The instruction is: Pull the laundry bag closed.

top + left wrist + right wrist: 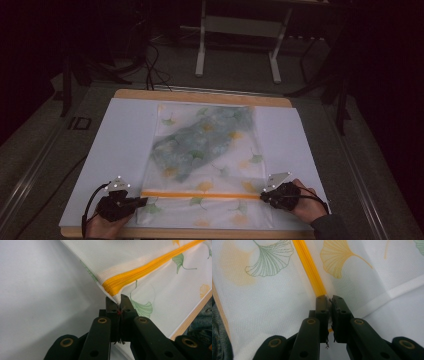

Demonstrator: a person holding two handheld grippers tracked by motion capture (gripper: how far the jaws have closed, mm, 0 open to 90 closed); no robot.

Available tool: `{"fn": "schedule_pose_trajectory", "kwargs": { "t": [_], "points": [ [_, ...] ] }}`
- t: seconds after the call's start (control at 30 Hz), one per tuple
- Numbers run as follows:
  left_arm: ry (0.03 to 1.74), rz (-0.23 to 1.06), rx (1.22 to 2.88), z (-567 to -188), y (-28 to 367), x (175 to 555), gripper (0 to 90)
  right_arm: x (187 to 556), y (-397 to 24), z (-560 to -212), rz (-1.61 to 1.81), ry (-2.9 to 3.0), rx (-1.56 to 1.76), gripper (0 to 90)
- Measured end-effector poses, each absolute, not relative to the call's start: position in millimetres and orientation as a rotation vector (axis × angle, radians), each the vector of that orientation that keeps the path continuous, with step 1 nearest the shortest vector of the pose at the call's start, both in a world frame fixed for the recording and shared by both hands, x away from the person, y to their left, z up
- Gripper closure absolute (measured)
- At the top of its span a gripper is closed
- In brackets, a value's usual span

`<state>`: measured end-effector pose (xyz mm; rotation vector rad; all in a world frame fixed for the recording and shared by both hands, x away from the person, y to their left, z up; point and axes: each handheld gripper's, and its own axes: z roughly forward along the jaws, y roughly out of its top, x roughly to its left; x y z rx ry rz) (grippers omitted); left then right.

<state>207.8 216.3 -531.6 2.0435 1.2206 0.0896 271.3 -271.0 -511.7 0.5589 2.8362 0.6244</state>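
**Both claws pinched on the ends of the orange zipper**

You have a white mesh bag printed with green and yellow ginkgo leaves lying flat on the white sheet that covers the wooden worktop. A bluish-green bundle of fabric shows through the mesh in the bag's far half. The orange zipper runs straight across the near part of the bag, from one side edge to the other.

Your left claw sits at the zipper's left end. In the left gripper view its jaws are pressed together on the bag's corner, right where the orange zipper stops, with thin threads caught between them.

Your right claw is at the zipper's right end. In the right gripper view its jaws stand narrow, nipping the bag's edge at the end of the zipper, with only a slim gap left between them.

Both of your hands rest low at the near edge of the worktop, well apart, with the zipper stretched between them.
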Motion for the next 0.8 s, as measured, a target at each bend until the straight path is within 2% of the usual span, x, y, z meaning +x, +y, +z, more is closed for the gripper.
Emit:
{"fn": "schedule_pose_trajectory", "kwargs": {
  "t": [0.17, 0.23, 0.43, 0.53, 0.6, 0.8],
  "points": [
    [1.222, 0.092, 2.046, -531.6, 215.8, 207.6, 88.2, 271.2, -271.6, -512.0, 0.633, 2.833, 0.573, 84.6],
    [1.214, 0.100, 2.057, -530.9, 215.3, 207.1, 85.3, 271.5, -271.7, -512.5, 0.647, 2.835, 0.584, 83.3],
    [1.233, 0.139, 2.009, -527.8, 222.2, 204.4, 69.7, 271.9, -277.7, -514.5, 0.778, 2.816, 0.682, 72.3],
    [1.246, 0.153, 1.988, -526.6, 226.7, 203.2, 65.8, 272.3, -282.2, -514.9, 0.826, 2.785, 0.726, 68.0],
    [1.253, 0.163, 1.982, -525.9, 229.9, 202.6, 64.6, 273.0, -285.6, -515.1, 0.859, 2.764, 0.760, 61.5],
    [1.280, 0.221, 1.938, -524.8, 239.9, 202.2, 64.3, 275.3, -296.0, -515.8, 0.994, 2.663, 0.865, 57.6]
  ]
}}
